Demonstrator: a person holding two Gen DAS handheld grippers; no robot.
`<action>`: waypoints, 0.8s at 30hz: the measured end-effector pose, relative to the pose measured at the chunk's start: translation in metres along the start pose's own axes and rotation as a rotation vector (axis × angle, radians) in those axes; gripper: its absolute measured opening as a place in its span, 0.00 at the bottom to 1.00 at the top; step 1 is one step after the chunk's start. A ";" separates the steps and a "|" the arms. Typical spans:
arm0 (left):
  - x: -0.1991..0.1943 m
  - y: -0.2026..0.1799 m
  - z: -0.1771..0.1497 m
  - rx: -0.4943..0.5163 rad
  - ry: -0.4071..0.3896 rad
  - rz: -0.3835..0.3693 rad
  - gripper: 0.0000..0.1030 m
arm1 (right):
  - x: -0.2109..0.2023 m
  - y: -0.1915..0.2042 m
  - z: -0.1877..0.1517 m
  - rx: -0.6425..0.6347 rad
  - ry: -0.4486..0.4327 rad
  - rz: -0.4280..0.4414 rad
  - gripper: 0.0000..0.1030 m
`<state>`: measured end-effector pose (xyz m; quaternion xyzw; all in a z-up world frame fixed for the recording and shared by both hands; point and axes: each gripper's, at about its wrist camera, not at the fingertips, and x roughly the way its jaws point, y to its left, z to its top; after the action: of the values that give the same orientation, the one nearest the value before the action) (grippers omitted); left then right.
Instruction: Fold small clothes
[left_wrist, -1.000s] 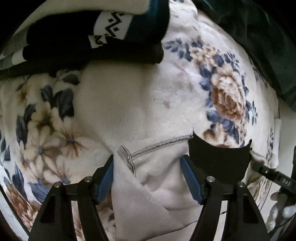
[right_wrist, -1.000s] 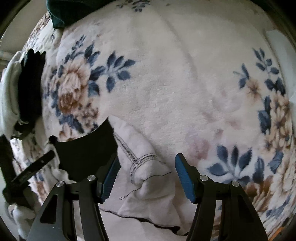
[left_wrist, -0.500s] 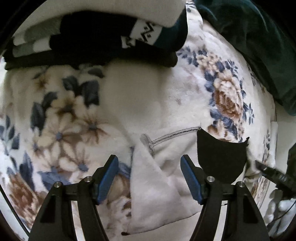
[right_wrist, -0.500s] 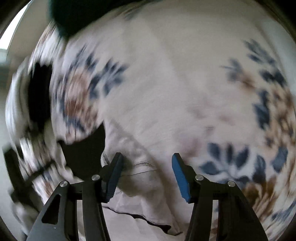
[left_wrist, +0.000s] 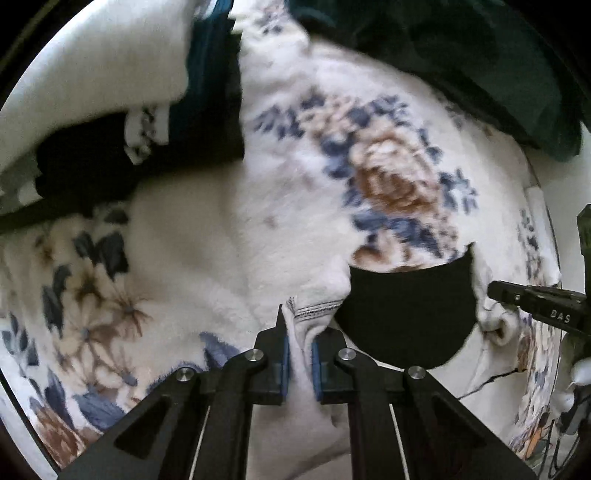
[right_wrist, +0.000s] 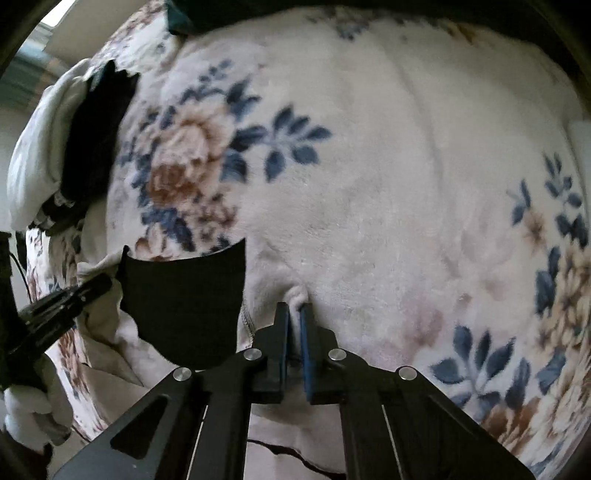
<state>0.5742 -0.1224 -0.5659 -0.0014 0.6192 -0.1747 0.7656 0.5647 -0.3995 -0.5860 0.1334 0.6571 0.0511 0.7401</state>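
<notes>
1. Covering almost the whole field: floral blanket (left_wrist: 229, 236), cream plush with blue and brown flowers. It serves as the work surface. Its pattern sits differently in both views than half a second ago, so both cameras have moved.
2. Stack of folded clothes (left_wrist: 110, 122), white, black and teal, at 10 to 11 o'clock in the left view. It fills more of that view than before.
3. Dark green fabric (left_wrist: 461, 62), at 1 o'clock in the left view, off the working area.
4. Cream garment (right_wrist: 273, 299), plush with a stitched hem and a black panel (right_wrist: 184, 302). It lies at 6 o'clock in both views, directly at the fingertips.
5. Left gripper (left_wrist: 298, 354): the blue pads have closed from wide open to a narrow gap, and cream cloth beside the stitched hem is pinched between them.
6. Right gripper (right_wrist: 294, 325): likewise closed from wide open, with a small bunched fold of the garment's edge caught at its tips.
7. Change noted: both claws have gone from straddling the garment to gripping it. Judgement: two points on the edge are now secured, so the piece looks ready to be lifted and carried over for a fold.
</notes>
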 end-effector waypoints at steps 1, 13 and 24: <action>-0.007 -0.004 -0.001 0.005 -0.015 -0.004 0.07 | -0.005 0.003 -0.003 -0.011 -0.014 0.001 0.06; -0.146 -0.015 -0.112 -0.011 -0.207 -0.065 0.07 | -0.111 0.031 -0.106 -0.138 -0.192 0.016 0.06; -0.083 0.017 -0.240 -0.227 0.091 -0.145 0.21 | -0.075 -0.001 -0.256 -0.266 0.008 -0.028 0.15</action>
<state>0.3374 -0.0325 -0.5474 -0.1247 0.6671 -0.1584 0.7172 0.3024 -0.3858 -0.5399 0.0247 0.6494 0.1282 0.7492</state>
